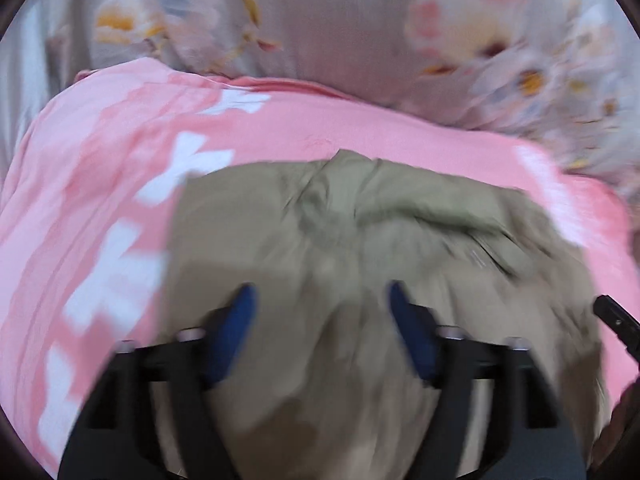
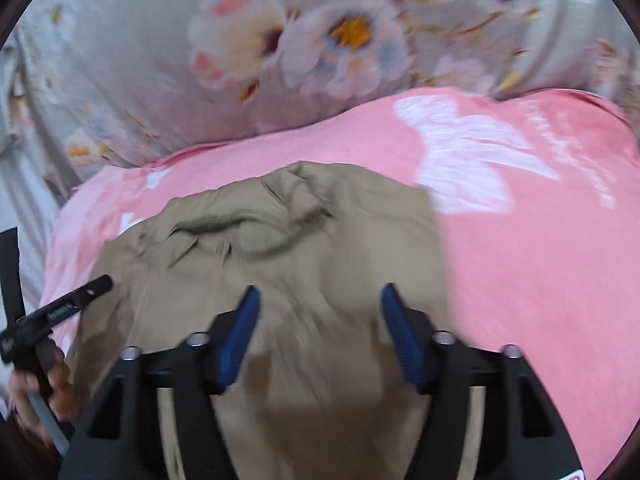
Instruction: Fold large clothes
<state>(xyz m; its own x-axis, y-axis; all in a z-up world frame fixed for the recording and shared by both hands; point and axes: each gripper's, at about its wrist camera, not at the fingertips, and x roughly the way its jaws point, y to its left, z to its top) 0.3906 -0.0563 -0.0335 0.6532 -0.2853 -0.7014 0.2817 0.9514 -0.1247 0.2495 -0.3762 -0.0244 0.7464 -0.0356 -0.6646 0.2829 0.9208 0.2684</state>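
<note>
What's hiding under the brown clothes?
A pink sheet with white shapes lies under the brown clothes and sticks out around them. A flowery cover shows behind it. Whatever sits right beneath the clothes is covered up.

Khaki garment point(image 1: 360, 240), olive-tan, thin and creased, bunched into a rough folded heap. Lying on a pink cloth point(image 1: 100, 208) with white printed patches (blurred in both views). Rumpled ridge and a seam or pocket edge along the far side; near side flatter, spreading toward both cameras. Straight folded edge on one side.
</note>
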